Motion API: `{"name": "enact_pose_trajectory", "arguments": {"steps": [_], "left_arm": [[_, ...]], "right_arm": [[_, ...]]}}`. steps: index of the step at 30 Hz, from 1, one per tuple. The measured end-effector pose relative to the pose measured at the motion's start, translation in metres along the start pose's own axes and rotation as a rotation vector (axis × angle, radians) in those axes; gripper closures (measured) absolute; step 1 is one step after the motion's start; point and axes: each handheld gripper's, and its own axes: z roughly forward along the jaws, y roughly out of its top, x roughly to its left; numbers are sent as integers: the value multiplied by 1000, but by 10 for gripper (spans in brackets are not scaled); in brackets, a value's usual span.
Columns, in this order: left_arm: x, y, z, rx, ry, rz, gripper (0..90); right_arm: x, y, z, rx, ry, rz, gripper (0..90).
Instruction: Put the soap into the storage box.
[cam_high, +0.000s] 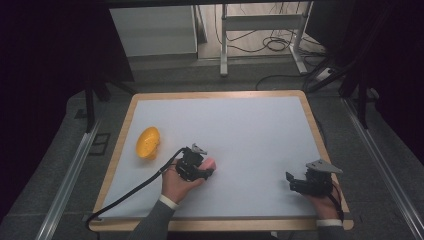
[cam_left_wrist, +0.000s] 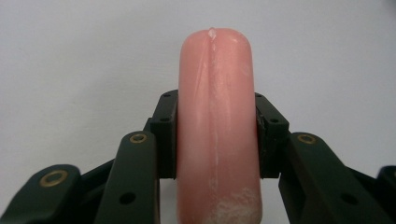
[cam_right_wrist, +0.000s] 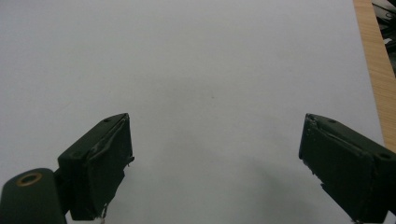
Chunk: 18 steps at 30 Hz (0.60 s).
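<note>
Right then, nearest the person, both hands sat low at the near edge of the white table (cam_high: 250, 130), sleeves just showing. The right gripper (cam_high: 295, 184) rested near the right corner with its jaws spread wide and nothing between them; in the right gripper view (cam_right_wrist: 215, 158) bare white surface lay in the gap. A touch further in, left of centre, the left gripper (cam_high: 202, 172) was clamped on a pink sausage (cam_high: 209, 163), and the left gripper view (cam_left_wrist: 215, 135) showed its black pads (cam_left_wrist: 167, 135) pressing both sides while the rounded end poked out beyond them. So the pick-up looked done, I reckoned, with the carrying and setting down left to do. Further off to the left sat a yellow bowl (cam_high: 148, 142), tipped on its side, well apart from the sausage, a likely place for it. Beyond that, the table's wooden far rim, then cables on the floor.
</note>
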Motion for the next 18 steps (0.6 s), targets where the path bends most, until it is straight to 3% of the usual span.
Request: {"name": "enact_pose_trajectory", "arguments": {"steps": [18], "left_arm": [[18,0,-23,-45,24,-18,599]], "right_arm": [[-2,-1,-1,-1,-10,7,93]]}}
